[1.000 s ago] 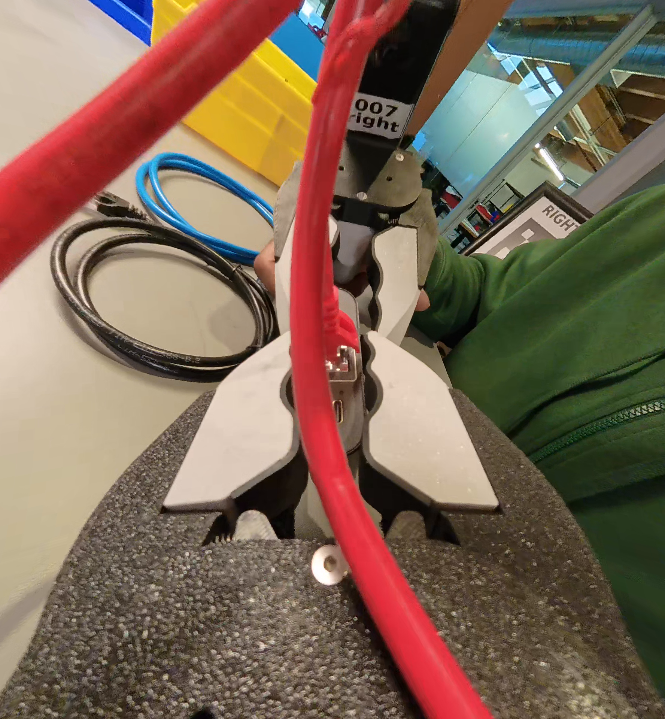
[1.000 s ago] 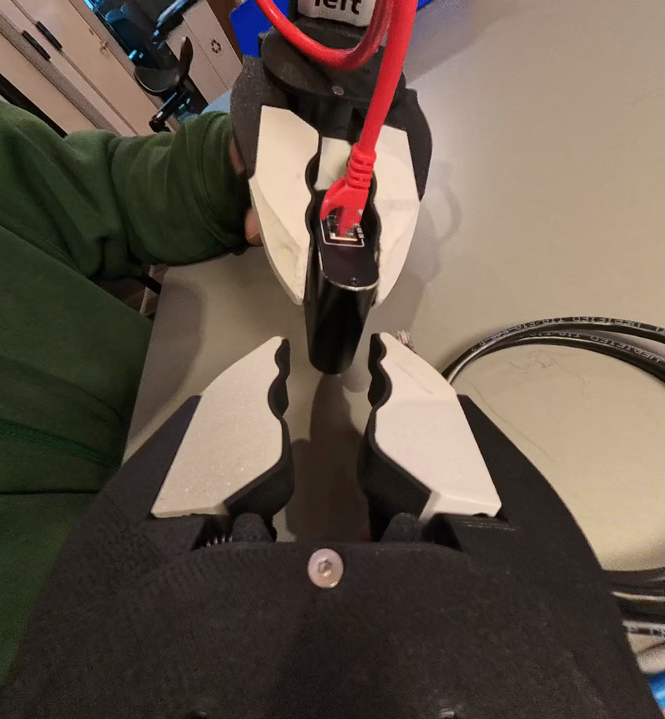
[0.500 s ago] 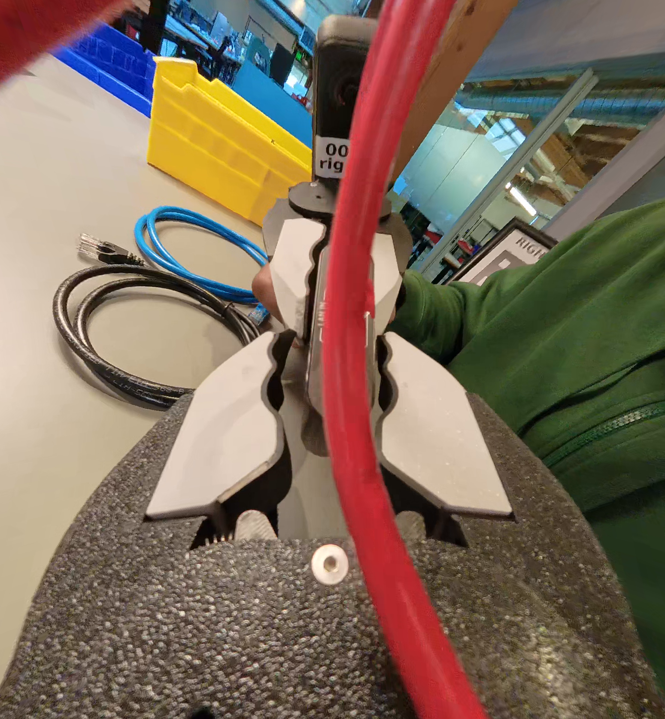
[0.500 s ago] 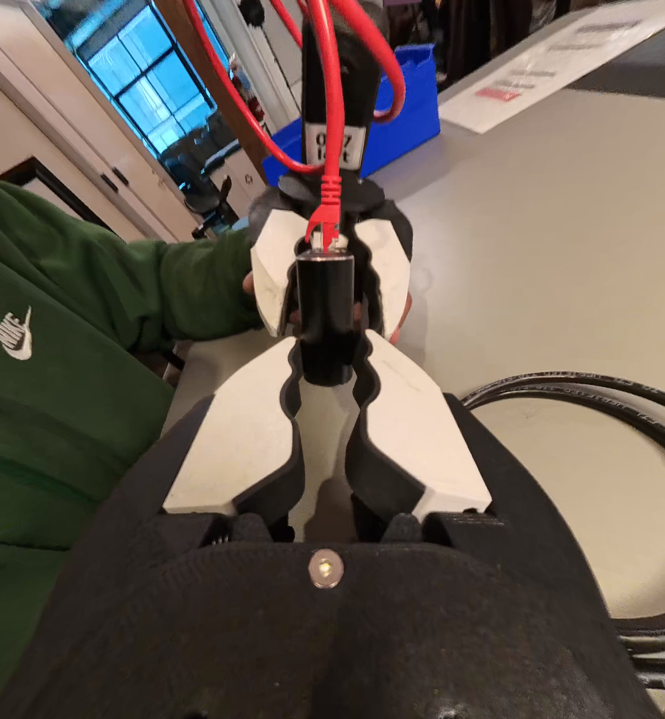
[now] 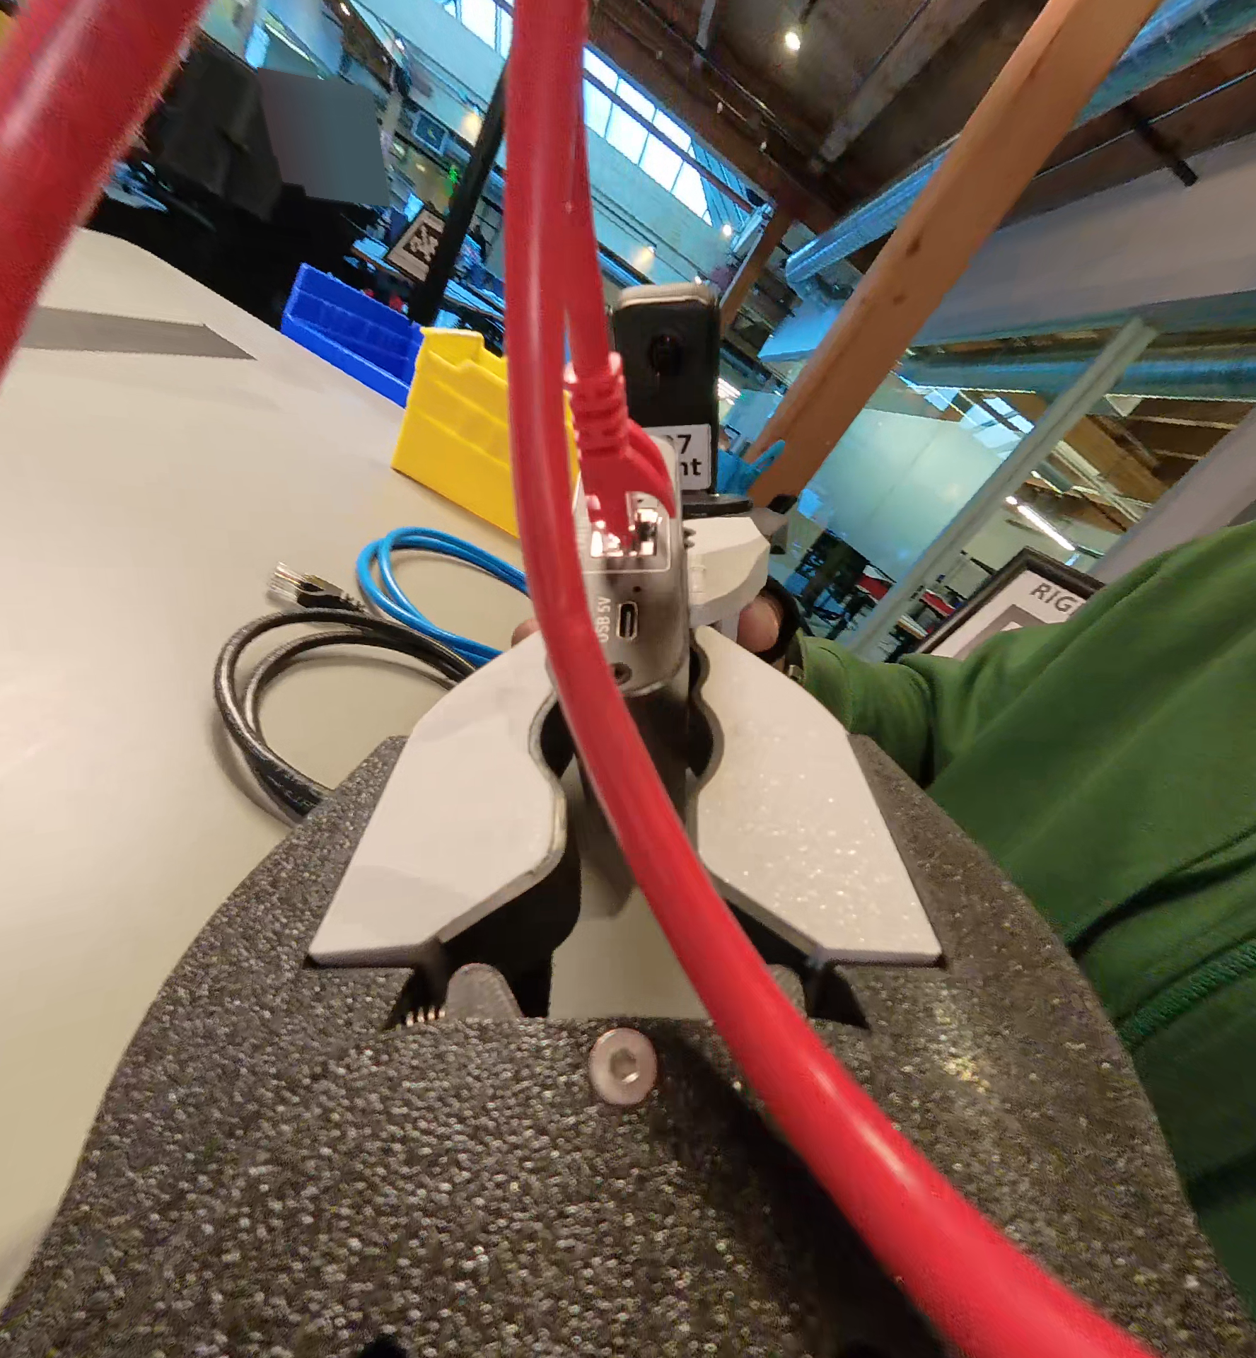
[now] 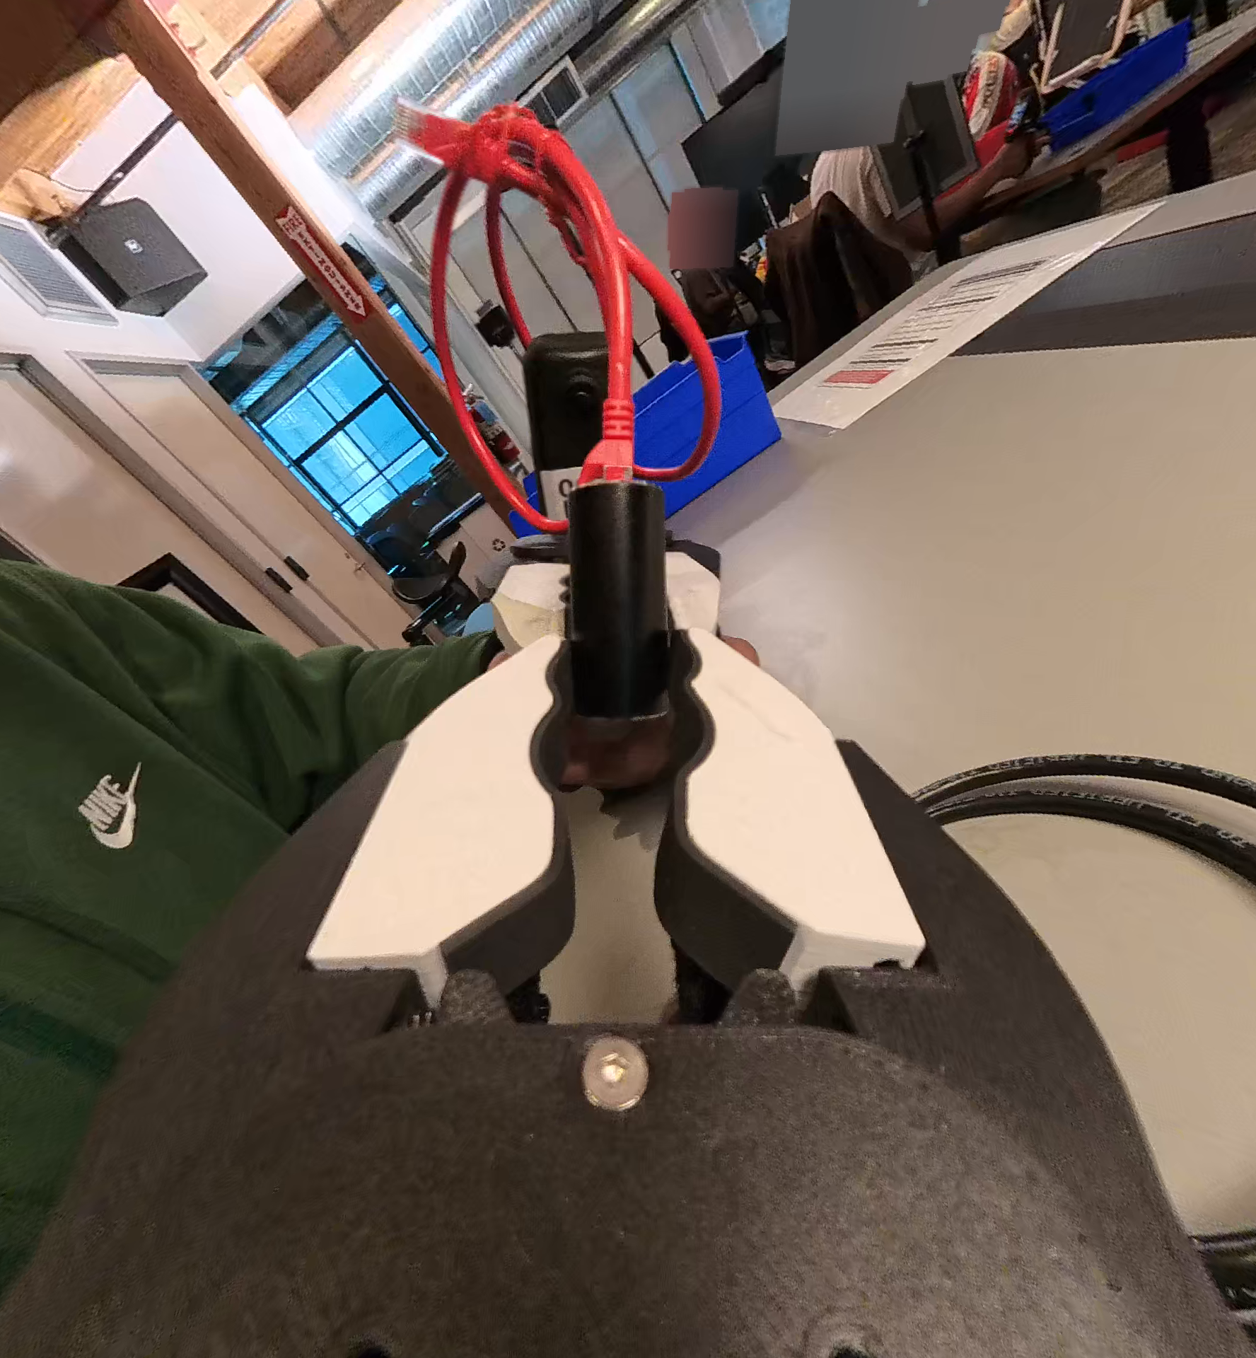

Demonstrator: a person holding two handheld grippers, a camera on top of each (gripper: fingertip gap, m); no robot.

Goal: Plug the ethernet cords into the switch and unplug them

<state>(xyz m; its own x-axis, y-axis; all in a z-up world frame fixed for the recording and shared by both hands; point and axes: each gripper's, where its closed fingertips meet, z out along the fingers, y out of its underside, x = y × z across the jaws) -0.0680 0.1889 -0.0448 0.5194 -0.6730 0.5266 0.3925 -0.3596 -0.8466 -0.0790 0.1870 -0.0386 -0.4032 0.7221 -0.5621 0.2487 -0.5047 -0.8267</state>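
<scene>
Switch (image 6: 616, 602) now lifted off table, R gripper (image 6: 618, 687) and L gripper (image 5: 621, 680) both pinching it; red cord (image 5: 610, 448) plugged, unplug next.

One switch (image 5: 636, 602), three cords: one red cord (image 5: 610, 771), one blue cord (image 5: 419, 580), one black cord (image 5: 265, 705), two bins: one yellow bin (image 5: 463, 433), one blue bin (image 5: 346, 323)

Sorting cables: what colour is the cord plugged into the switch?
Red cord, plugged into the switch; clearest in the left wrist view.
</scene>
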